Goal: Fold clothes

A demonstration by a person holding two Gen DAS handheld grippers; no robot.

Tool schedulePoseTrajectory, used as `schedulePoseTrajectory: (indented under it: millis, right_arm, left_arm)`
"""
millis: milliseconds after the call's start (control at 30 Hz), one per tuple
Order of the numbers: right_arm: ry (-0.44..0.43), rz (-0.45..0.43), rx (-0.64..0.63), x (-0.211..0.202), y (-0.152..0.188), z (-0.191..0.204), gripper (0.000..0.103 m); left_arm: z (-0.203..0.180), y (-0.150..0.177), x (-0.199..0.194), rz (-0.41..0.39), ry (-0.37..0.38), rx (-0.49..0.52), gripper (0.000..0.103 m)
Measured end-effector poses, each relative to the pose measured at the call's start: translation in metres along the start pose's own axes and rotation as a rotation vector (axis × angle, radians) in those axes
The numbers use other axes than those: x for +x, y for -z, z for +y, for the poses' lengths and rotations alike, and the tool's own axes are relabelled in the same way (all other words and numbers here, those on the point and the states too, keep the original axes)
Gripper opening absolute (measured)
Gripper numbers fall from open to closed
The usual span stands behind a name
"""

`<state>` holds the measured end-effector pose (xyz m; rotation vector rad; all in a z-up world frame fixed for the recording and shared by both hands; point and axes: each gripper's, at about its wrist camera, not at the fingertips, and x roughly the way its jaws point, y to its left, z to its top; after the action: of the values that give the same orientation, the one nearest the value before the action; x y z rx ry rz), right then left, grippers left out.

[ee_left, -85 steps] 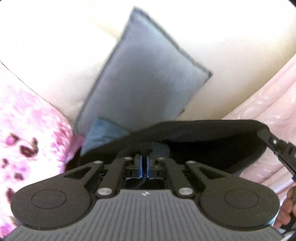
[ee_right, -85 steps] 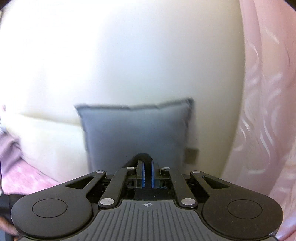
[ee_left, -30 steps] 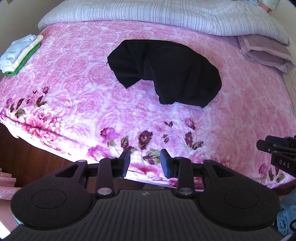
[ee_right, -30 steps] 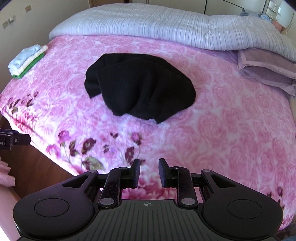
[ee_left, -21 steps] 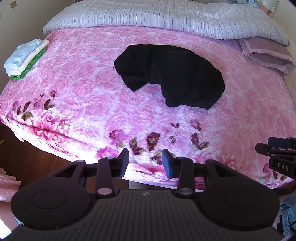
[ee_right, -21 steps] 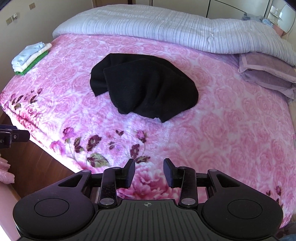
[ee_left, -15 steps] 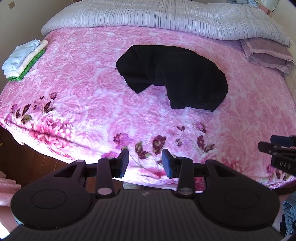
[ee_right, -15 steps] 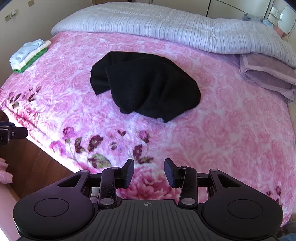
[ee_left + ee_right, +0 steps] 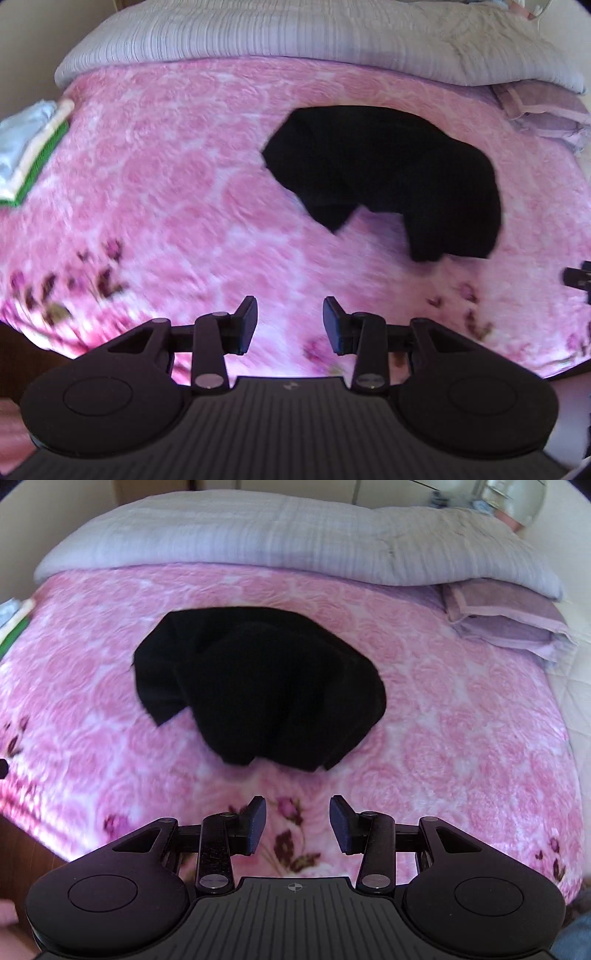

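A crumpled black garment [image 9: 384,173] lies in a heap in the middle of the bed, on the pink rose blanket [image 9: 166,184]. It also shows in the right wrist view [image 9: 258,686]. My left gripper [image 9: 290,325] is open and empty, over the bed's near edge, short of the garment and to its left. My right gripper [image 9: 297,823] is open and empty, just in front of the garment's near edge. Part of the right gripper [image 9: 578,278] shows at the right edge of the left wrist view.
A folded stack of white and green clothes [image 9: 29,151] sits at the bed's left edge. A grey striped quilt [image 9: 295,539] lies across the head of the bed. A folded lilac towel [image 9: 506,616] lies at the right. Dark wood floor [image 9: 33,849] lies below the bed.
Both grippers have moved forward over the bed toward the black garment, which now looks larger. Much earlier, both were shut, the left on black cloth; both are now open.
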<state>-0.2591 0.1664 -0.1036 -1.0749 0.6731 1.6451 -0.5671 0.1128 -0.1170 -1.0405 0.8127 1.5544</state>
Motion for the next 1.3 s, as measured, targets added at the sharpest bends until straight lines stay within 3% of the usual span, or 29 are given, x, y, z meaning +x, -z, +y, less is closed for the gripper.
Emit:
schedulePoseTrajectory:
  millis: [167,433,700,867,1100,1300]
  right_arm:
    - [0.026,0.023,0.014,0.016,-0.005,0.005,0.042]
    - [0.049,0.087,0.020,0.047,-0.008,0.011,0.043]
    - [0.033,0.103,-0.025,0.086,-0.019,0.004,0.044]
    - [0.009,0.093,-0.108,0.111,-0.017,0.007,0.055]
    - [0.009,0.104,-0.176,0.146,-0.007,0.031,0.058]
    - [0.034,0.085,-0.244,0.186,0.004,0.074,0.059]
  left_arm:
    - [0.016,-0.022,0.020,0.004,0.040,0.007,0.037]
    - [0.001,-0.017,0.055,0.070,0.111,-0.009,0.037]
    - [0.001,-0.018,0.077,0.078,0.074,-0.090,0.037]
    - [-0.002,-0.017,0.101,0.081,0.081,-0.162,0.037]
    - [0.001,-0.009,0.139,0.129,0.131,-0.148,0.038]
    - [0.016,-0.014,0.179,0.163,0.161,-0.106,0.038]
